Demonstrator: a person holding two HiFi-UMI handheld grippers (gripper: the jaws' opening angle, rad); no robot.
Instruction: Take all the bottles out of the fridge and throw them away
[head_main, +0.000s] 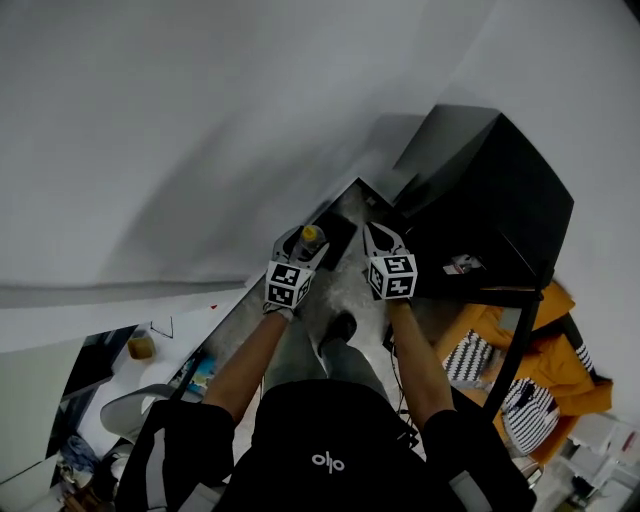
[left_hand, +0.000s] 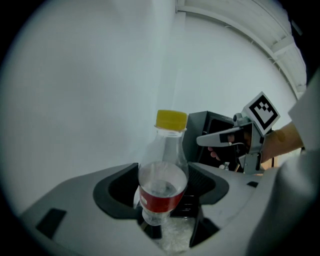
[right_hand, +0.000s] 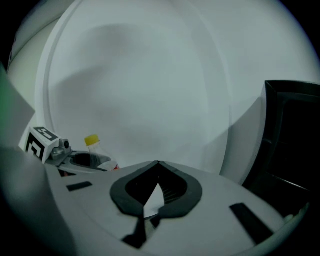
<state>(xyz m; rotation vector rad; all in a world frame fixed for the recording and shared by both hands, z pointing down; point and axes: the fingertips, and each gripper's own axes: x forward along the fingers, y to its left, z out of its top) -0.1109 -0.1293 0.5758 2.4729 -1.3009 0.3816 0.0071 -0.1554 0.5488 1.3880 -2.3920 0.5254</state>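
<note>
A clear bottle (left_hand: 161, 182) with a yellow cap (left_hand: 171, 120) and a red label stands upright between the jaws of my left gripper (left_hand: 162, 172), which is shut on its body. In the head view the left gripper (head_main: 300, 245) carries the bottle (head_main: 311, 237) in front of the person, above a speckled floor. Beside it on the right, my right gripper (head_main: 373, 235) is shut with nothing in it. Its jaw tips meet in the right gripper view (right_hand: 157, 163), where the bottle (right_hand: 93, 142) shows at the left. The left gripper view shows the right gripper (left_hand: 227, 138) at the right.
A large black cabinet (head_main: 490, 190) stands at the right, close to the right gripper; its dark side (right_hand: 292, 140) fills the right edge. A white wall (head_main: 200, 120) lies ahead. Orange and striped cloth (head_main: 545, 370) lies at lower right, a desk with a cup (head_main: 141, 346) at lower left.
</note>
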